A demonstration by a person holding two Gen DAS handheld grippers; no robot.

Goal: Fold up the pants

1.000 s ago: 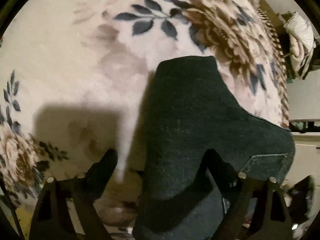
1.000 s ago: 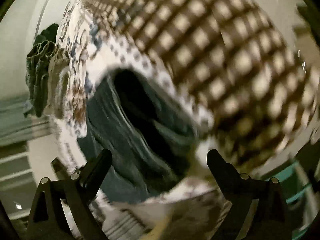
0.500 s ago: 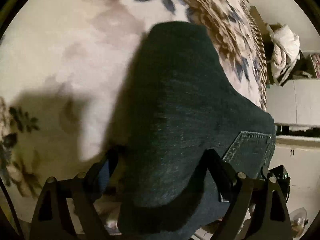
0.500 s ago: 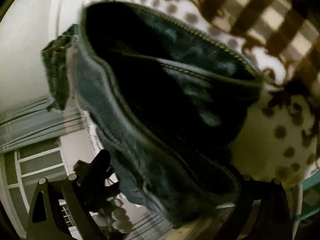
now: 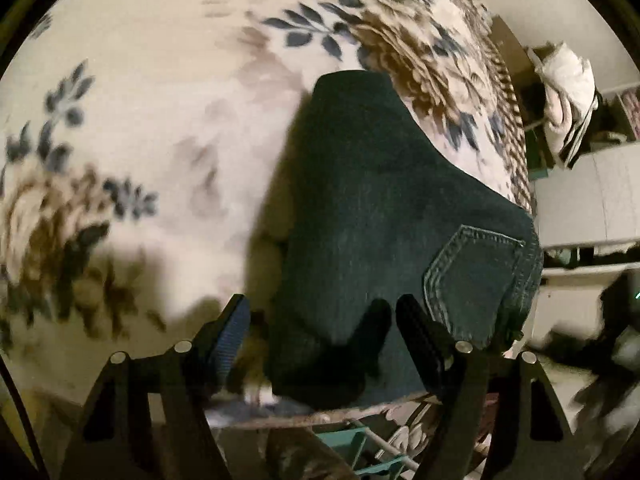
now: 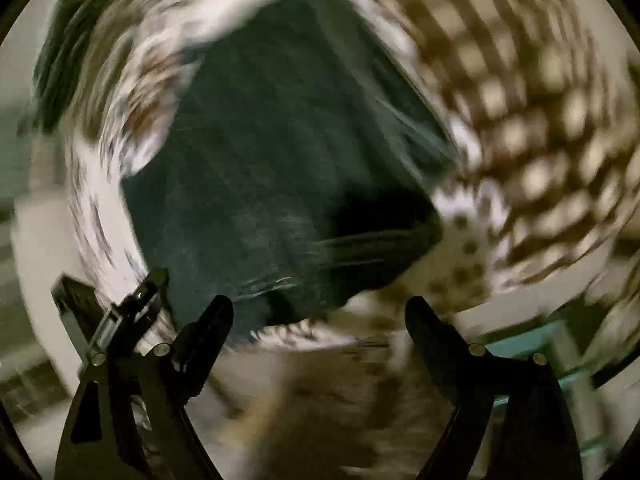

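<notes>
Dark denim pants [image 5: 376,216] lie folded on a floral blanket [image 5: 140,120], a back pocket [image 5: 472,276] facing up near the bed's edge. My left gripper [image 5: 322,326] is open, its fingers [image 5: 230,334] standing just above the near end of the pants, holding nothing. In the blurred right wrist view the same pants [image 6: 280,152] lie on the checked and spotted part of the blanket [image 6: 540,120]. My right gripper [image 6: 318,322] is open and empty, just off the pants' near edge.
The bed's edge [image 5: 360,412] runs just under my left gripper, with a teal frame [image 5: 348,440] below it. White cabinets [image 5: 588,200] and a bundle of pale fabric [image 5: 568,80] stand at the right. Dark cloth [image 6: 68,40] lies at the far left in the right wrist view.
My left gripper has pulled back from the pants, so more blanket shows. My right gripper has swung back and away from the pants, which now lie flatter; that view is motion blurred.
</notes>
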